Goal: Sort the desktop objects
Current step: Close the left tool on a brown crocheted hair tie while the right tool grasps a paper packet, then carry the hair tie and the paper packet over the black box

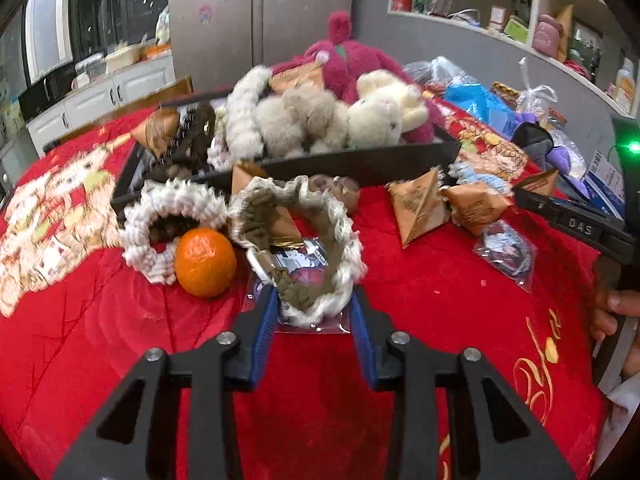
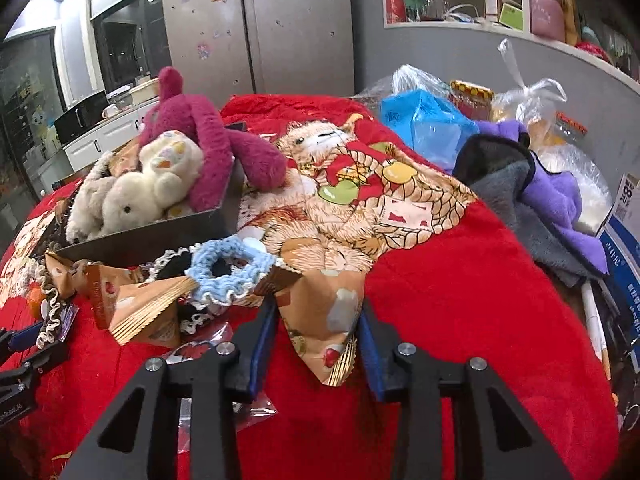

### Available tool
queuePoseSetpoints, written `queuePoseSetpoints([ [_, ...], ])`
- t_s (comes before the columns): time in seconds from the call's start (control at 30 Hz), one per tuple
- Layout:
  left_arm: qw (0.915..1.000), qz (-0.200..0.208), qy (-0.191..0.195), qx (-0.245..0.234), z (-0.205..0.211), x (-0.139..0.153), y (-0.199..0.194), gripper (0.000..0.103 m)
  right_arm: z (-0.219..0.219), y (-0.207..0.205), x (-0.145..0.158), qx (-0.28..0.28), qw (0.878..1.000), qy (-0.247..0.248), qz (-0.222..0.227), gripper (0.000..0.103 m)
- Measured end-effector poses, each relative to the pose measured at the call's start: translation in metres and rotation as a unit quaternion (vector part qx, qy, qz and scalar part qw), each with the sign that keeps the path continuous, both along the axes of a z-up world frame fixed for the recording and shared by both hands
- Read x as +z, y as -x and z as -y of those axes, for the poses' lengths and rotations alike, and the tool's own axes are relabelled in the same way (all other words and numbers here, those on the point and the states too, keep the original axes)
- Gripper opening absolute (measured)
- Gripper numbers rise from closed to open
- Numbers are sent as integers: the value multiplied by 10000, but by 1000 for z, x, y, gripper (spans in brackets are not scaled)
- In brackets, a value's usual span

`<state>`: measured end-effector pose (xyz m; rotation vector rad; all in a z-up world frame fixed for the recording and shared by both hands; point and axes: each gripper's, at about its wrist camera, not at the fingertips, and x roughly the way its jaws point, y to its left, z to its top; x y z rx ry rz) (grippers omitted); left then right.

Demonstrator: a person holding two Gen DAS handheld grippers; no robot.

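Blue-padded fingers of the left gripper (image 1: 314, 312) clench the near edge of a brown and cream crocheted scrunchie (image 1: 304, 240), which is lifted at that end over a clear plastic packet (image 1: 308, 326) on the red cloth (image 1: 120, 320) covering the desk. Just left of it sits an orange (image 1: 205, 262), touching a white crocheted scrunchie (image 1: 160, 220). Behind them stands a dark tray (image 1: 360, 164) filled with plush toys (image 1: 380, 116), a big magenta one (image 1: 348, 56) at the back.

On the right, the right gripper (image 2: 318, 324) grasps a tan triangular snack packet (image 2: 324, 316) between its fingers, the packet's crimped edge hanging down toward the camera. Just beyond lie a light blue scrunchie (image 2: 228, 276) and more tan packets (image 2: 144, 312), near the tray's corner. Farther right, a purple towel (image 2: 560, 208) and a blue plastic bag (image 2: 428, 124) are piled at the cloth's edge.
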<state>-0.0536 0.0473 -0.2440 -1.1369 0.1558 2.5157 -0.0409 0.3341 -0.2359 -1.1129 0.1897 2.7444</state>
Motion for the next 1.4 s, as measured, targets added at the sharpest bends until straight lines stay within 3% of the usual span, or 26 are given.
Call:
queuePoseSetpoints([
  [0.2,9998,-155,145,-69,-7,5,-8,21,1,-8,3,23,10000,34,-90,39],
  [0.5,9993,-235,-284,-4,5,19,-12,12,5,-9,3,76,9999,55,-134,39],
  [1.4,9952,-557,-799,118,30,50,-23,10,10,-10,7,254,9993,122,-247,39],
])
